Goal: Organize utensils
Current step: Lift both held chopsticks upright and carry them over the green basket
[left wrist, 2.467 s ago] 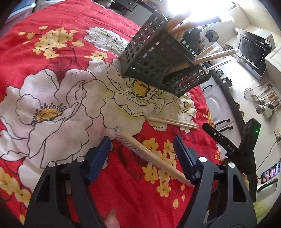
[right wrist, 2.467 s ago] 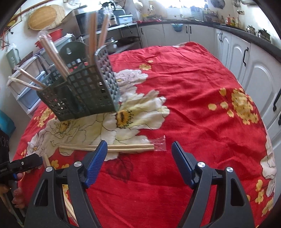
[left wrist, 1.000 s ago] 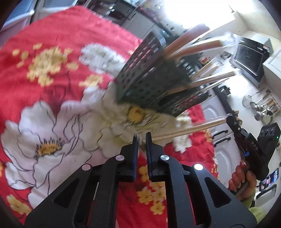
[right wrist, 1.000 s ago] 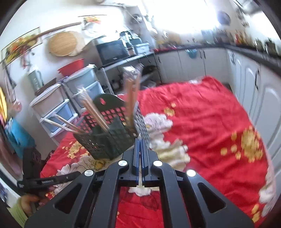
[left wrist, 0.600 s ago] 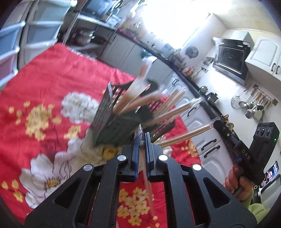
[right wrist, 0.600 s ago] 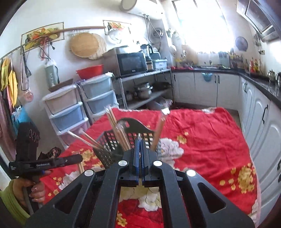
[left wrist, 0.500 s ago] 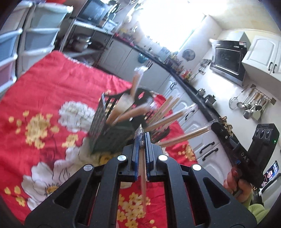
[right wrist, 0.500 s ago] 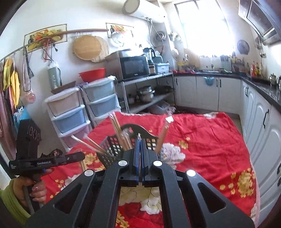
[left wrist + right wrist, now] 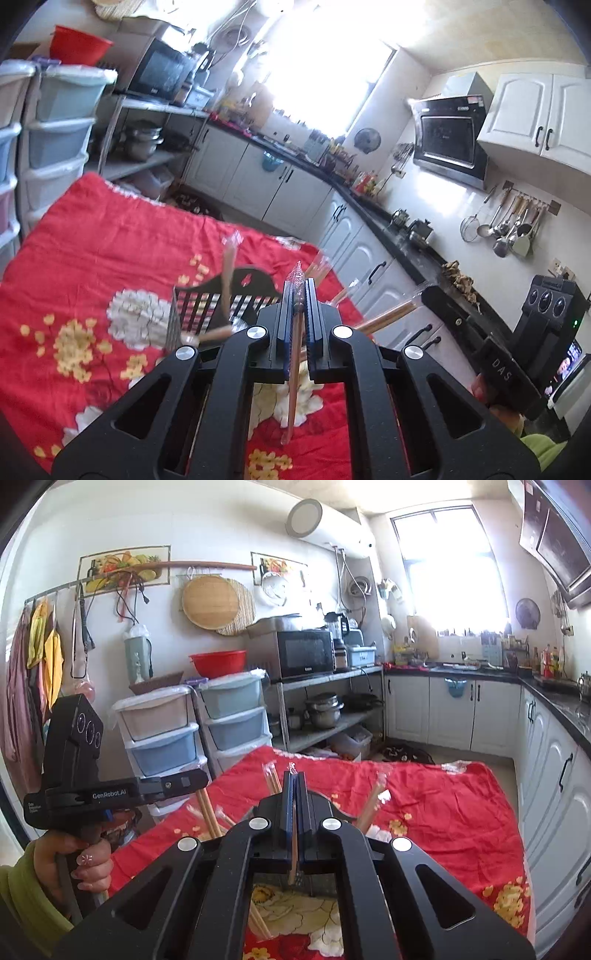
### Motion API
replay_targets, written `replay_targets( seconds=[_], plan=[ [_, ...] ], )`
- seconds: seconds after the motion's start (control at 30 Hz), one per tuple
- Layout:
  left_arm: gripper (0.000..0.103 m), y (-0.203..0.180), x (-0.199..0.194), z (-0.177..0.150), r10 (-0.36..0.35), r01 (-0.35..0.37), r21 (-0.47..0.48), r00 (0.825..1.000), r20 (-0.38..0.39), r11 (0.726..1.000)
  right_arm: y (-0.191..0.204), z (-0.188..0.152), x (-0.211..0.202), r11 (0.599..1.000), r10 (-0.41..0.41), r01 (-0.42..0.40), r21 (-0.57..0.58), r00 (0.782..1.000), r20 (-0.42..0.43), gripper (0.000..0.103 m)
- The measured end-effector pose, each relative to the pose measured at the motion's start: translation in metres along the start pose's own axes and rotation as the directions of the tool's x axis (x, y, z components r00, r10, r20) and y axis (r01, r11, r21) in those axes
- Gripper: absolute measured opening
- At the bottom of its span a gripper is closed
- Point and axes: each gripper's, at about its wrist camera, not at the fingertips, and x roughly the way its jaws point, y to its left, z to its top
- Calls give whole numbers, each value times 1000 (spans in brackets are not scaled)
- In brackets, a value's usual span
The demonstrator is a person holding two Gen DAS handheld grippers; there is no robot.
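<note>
Beyond and below both pairs of fingers spreads the worktop (image 9: 92, 266) under its red flowered cloth, and on it, just past the fingertips, stands the dark perforated utensil basket (image 9: 236, 299) with wrapped chopsticks sticking up out of it. The left gripper (image 9: 298, 295) has its fingers pinched tight on a plastic-wrapped pair of chopsticks (image 9: 293, 387) that hangs down between them above the cloth. The right gripper (image 9: 294, 786) is likewise clamped on another wrapped pair (image 9: 294, 853), held above the basket
</note>
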Motion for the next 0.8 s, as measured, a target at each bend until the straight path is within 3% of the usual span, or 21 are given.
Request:
replay_targets(
  seconds=[0.47, 0.8],
  plan=[
    [3, -25, -14, 46, -33, 27, 56, 992, 121, 998, 13, 39, -14, 999, 10, -5, -50, 995, 103, 2],
    [3, -43, -29, 95, -27, 0, 113, 970, 243, 994, 10, 78, -12, 999, -22, 30, -40, 984, 179, 2]
  ],
)
